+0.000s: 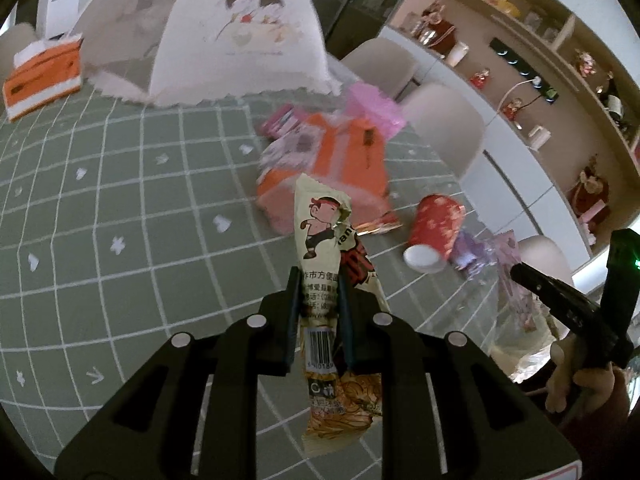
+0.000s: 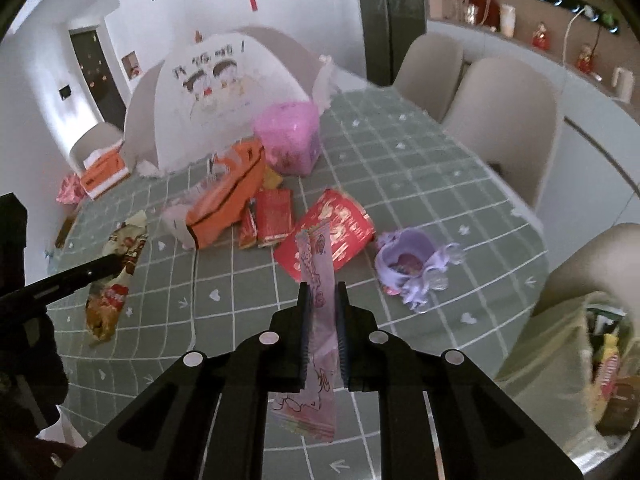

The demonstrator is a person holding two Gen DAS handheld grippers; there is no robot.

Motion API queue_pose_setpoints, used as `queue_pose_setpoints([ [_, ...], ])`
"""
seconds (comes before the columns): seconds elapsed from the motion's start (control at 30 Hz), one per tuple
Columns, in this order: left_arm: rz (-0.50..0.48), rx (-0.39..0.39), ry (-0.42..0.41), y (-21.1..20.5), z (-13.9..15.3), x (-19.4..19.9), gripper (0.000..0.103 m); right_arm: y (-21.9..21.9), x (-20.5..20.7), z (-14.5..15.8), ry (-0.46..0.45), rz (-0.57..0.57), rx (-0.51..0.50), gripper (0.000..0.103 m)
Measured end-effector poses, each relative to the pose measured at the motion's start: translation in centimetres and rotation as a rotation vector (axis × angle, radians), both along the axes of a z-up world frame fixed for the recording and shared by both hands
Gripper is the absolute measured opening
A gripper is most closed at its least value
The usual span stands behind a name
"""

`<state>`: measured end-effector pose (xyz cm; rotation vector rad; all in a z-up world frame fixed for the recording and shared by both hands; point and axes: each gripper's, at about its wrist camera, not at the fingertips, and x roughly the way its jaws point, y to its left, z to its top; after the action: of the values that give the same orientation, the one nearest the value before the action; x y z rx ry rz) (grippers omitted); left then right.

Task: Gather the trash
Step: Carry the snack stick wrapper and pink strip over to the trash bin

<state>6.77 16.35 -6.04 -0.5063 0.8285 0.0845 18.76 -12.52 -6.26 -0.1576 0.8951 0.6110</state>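
My left gripper (image 1: 319, 280) is shut on a cream snack wrapper (image 1: 324, 224) with a cartoon boy, held above the green checked tablecloth (image 1: 140, 200). It also shows in the right wrist view (image 2: 116, 264). My right gripper (image 2: 323, 292) is shut on a pink snack wrapper (image 2: 318, 268), also seen in the left wrist view (image 1: 516, 284). On the table lie a red paper cup (image 1: 434, 232), an orange tissue pack (image 2: 228, 204), red packets (image 2: 274, 216), a red flattened cup (image 2: 340, 232) and a purple cup (image 2: 404, 260).
A white food cover (image 2: 216, 96) stands at the table's back. A pink-bagged bin (image 2: 288, 140) sits beside it. An orange tissue box (image 1: 44, 76) is at the far left. Beige chairs (image 2: 504, 120) line the right side. An open bag (image 2: 572, 360) with trash hangs at lower right.
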Motion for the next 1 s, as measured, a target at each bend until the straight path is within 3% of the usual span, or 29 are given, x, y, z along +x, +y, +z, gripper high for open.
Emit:
queue_pose_setpoints([
  [0.27, -0.074, -0.012, -0.033, -2.2, 2.4, 1.8, 0.016, -3.1, -1.1, 2.9, -0.061, -0.038, 0.02, 0.013],
  [0.4, -0.07, 0.024, -0.094, -5.1, 5.3, 4.0, 0.016, -6.1, -1.2, 5.8, -0.132, -0.04, 0.036, 0.013],
  [0.7, -0.117, 0.033, -0.24, -16.1, 12.3, 7.7, 0.016, -17.2, 0.2, 11.8, -0.286, -0.094, 0.104, 0.013],
  [0.87, -0.164, 0.052, -0.252, -23.3, 13.1, 8.9, 0.016, -24.0, 0.8, 12.2, -0.322, -0.13, 0.133, 0.013],
  [1.0, -0.173, 0.047, -0.225, -28.4, 11.7, 9.2, 0.016, -28.3, 1.6, 11.4, -0.301, -0.128, 0.136, 0.013],
])
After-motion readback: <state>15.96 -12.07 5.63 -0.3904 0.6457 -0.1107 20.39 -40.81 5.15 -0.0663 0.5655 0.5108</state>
